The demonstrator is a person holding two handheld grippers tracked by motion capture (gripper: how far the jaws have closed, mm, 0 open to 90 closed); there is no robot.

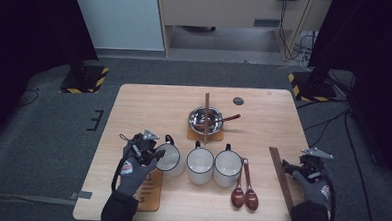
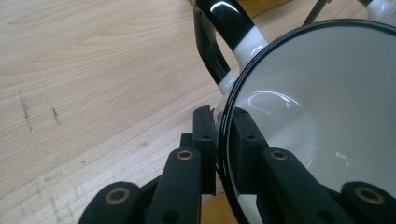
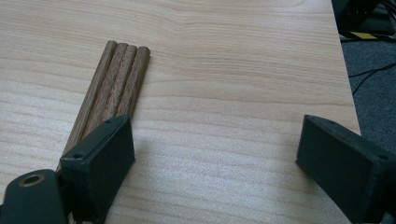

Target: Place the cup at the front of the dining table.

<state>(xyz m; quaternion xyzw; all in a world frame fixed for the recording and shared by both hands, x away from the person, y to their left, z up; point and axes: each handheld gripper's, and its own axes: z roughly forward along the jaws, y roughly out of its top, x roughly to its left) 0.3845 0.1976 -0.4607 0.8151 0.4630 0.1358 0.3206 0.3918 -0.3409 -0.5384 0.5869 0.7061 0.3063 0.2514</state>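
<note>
Tongs, left: left tongs (image 2: 223, 135) are clamped on the rim of the leftmost mug (image 1: 171, 158), one jaw outside the wall and one inside, as the left gripper view shows.
Tongs, right: right tongs (image 3: 215, 154) stand wide apart with nothing between them, hovering over bare worktop (image 3: 233, 70) near its right edge.
Leftmost mug: white with a black rim and black handle (image 2: 217, 37); it is tipped toward the gloved left hand (image 1: 134, 163), its mouth facing that hand, at the left end of the row.
Other mugs: middle mug (image 1: 200, 165) and right mug (image 1: 227, 167) stand upright, touching or nearly touching each other.
Wooden sticks: a bundle of brown sticks (image 3: 114, 88) lies flat just beside the left jaw of the right tongs; in the high view it runs along the right side of the worktop.
Spoons: two brown spoons (image 1: 244, 192) lie side by side, right of the mugs.
Metal bowl: bowl (image 1: 205, 120) sits on a square mat behind the mugs, with a stick and a spoon resting in it.
Board: a wooden board (image 1: 150, 191) lies under the left forearm.
</note>
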